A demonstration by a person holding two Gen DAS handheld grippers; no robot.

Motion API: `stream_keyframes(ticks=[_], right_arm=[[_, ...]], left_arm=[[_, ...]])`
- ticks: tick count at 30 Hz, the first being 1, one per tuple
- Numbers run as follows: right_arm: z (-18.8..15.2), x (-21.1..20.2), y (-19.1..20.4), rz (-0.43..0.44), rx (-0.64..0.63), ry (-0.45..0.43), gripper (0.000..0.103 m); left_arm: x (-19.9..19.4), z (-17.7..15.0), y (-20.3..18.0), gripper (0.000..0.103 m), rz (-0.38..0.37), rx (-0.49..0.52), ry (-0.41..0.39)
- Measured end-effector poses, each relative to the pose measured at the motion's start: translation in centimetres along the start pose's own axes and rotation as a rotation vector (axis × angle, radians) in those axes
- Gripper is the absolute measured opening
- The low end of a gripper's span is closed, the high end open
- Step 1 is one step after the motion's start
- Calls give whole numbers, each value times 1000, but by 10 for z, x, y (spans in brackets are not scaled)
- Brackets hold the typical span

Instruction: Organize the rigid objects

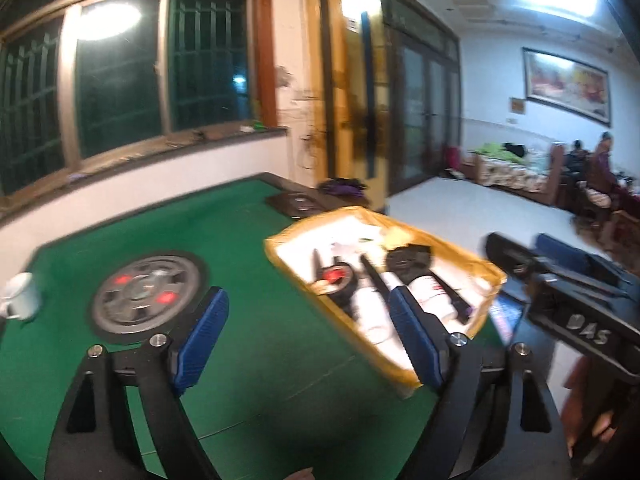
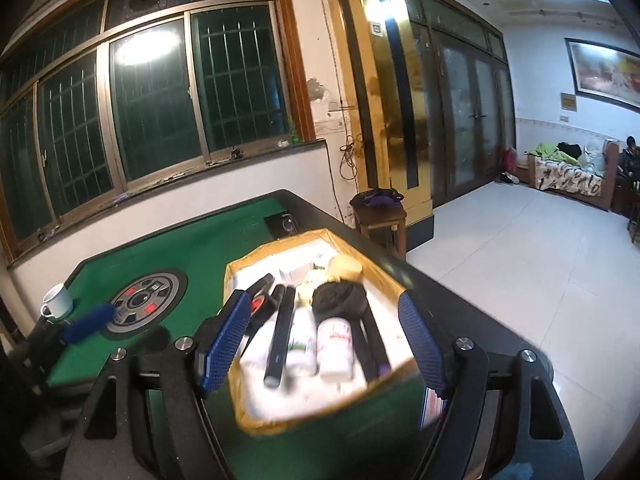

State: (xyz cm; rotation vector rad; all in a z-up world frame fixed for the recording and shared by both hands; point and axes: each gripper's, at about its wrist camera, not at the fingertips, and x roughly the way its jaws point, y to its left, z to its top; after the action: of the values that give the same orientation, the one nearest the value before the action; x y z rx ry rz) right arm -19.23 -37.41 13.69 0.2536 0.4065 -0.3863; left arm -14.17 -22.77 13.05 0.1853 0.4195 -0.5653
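Rigid objects lie packed in the yellow-rimmed box (image 2: 240, 408), which sits on the green table (image 1: 248, 408) toward its right-hand edge, its inside white and its low walls a mustard yellow. From my right-hand view I see them side by side, lengthwise: two white bottles (image 2: 335, 344) with printed labels, the right one marked in red, and a long black stick (image 2: 280, 332) lying to the left of them, touching the left bottle. Behind the bottles sits a round black lump (image 2: 340, 298), and behind that a pale, rounded thing (image 2: 345, 266) that I cannot identify. At the left of the box is a dark item with a red patch (image 2: 258, 304), partly hidden behind my blue pad. More slim black pieces run along the right of the bottles, blurred. My right gripper (image 2: 324, 346) has its jaws spread wide, the blue ribbed pads standing either side of the box in the view, with nothing between them pressed or held. My left gripper (image 1: 308, 336) is likewise spread wide and grips nothing; its left pad is over bare green felt and its right pad stands in front of the near side of the box. Well left of the box, a grey wheel-shaped disc (image 1: 146, 294) with red marks is set in the middle of the table, and a white mug (image 1: 20, 296) stands near the table's left edge.
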Motion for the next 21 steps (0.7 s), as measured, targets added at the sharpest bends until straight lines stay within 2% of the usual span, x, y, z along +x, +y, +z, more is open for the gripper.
stream_keyframes(ticks=[3,4,7,10,14,17,21], right_arm=[[-10,-17,7,-31,1,-94,72],[-12,-19,10,-33,-7,-102,72],[-14,-17,14,-20,-4,-83,72],[-23,-20,15,-34,-2,-67,72],[-39,-29,15,-44,-9,-18,72],[-48,-42,19,-65,-17,-32,72],[-59,-51,24,-93,-28,-63,82]], left_arm=[[-1,-9,4,83,67,1,1],[0,-11,5,83,72,-3,16],[-2,-18,7,83,54,-30,32],[-2,-24,1,83,85,0,31],[-2,-27,2,83,10,-17,66],[-7,-26,5,83,12,-34,41],[-14,-28,4,83,20,-30,14]])
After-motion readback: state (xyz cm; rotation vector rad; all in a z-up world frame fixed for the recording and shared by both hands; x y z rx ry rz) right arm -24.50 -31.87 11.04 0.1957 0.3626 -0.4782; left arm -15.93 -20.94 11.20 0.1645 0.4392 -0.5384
